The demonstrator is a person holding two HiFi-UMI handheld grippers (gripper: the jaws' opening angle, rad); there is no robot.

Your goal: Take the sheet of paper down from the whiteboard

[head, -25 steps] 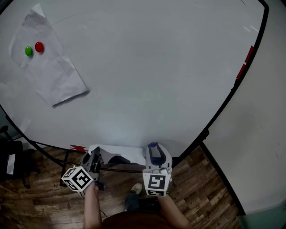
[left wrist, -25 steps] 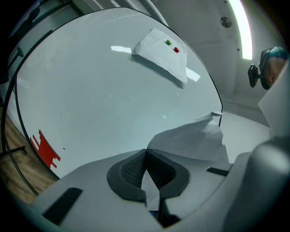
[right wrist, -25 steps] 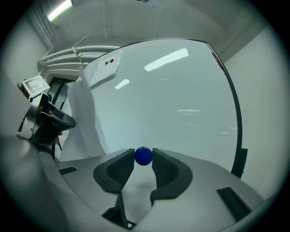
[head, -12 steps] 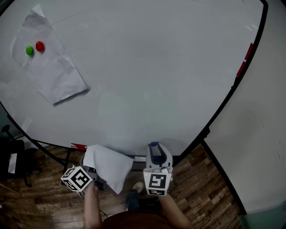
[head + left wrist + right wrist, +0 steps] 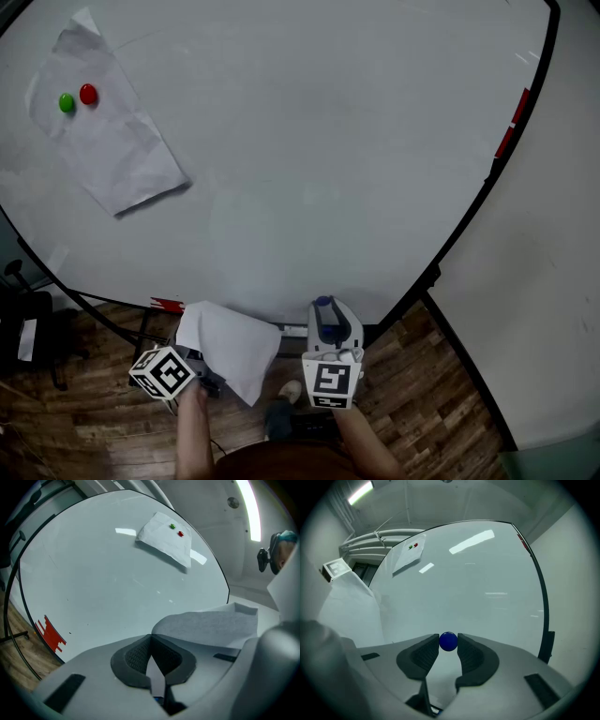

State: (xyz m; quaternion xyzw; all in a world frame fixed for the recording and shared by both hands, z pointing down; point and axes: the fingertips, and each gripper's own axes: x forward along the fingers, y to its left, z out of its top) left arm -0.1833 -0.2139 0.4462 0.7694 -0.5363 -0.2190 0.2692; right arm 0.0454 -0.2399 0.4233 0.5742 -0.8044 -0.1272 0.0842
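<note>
Sheet (image 5: 108,150) on whiteboard (image 5: 328,141), upper left.

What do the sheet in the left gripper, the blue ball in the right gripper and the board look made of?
Sheet: thin matte white paper; it bends and droops from the left gripper. Blue ball: smooth, probably hard plastic; round though pinched by the right gripper. Whiteboard: smooth glossy coated panel; light streaks reflect in it.

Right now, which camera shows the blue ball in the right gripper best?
The right gripper view: the blue ball sits centred and sharp, pinched by the right gripper. The head view shows only a small blue spot at that gripper's tip. The left gripper view doesn't show it.
</note>
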